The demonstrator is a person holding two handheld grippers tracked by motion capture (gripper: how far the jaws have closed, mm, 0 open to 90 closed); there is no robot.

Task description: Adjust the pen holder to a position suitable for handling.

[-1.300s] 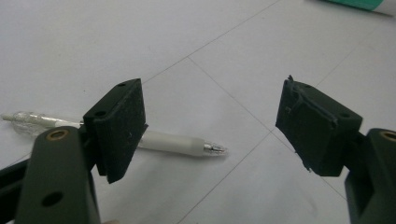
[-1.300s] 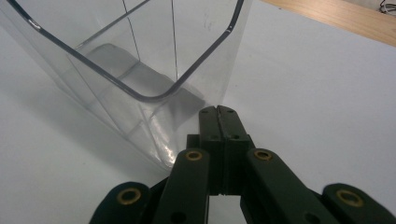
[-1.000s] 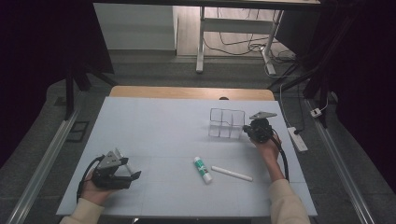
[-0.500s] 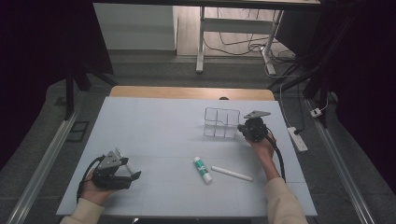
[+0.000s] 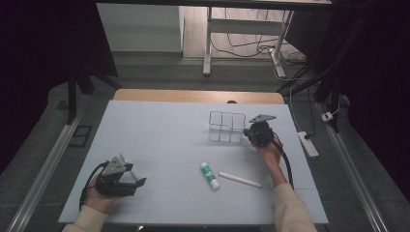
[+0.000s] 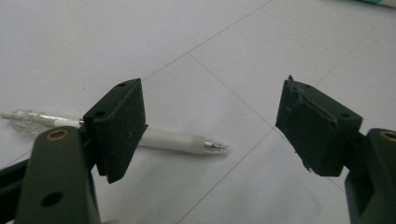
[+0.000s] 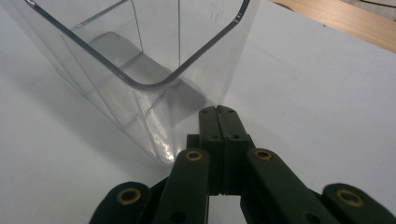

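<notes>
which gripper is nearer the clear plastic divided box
Right. The right gripper, jaws shut, sits against the clear plastic divided box; the left gripper is far off at the table's near left corner.

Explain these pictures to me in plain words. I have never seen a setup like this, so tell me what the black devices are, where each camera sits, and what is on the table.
A person sits at a pale table, holding hand-operated tongs in each hand. The high view looks down from above. The other two pictures come from cameras riding on the tongs.

The left tongs stand open over the table near a white pen; they hold nothing.

The right tongs are shut, with their tips at the side wall of a clear plastic box with compartments; nothing shows between them.

Between the hands lie a glue stick and a white stick.
</notes>
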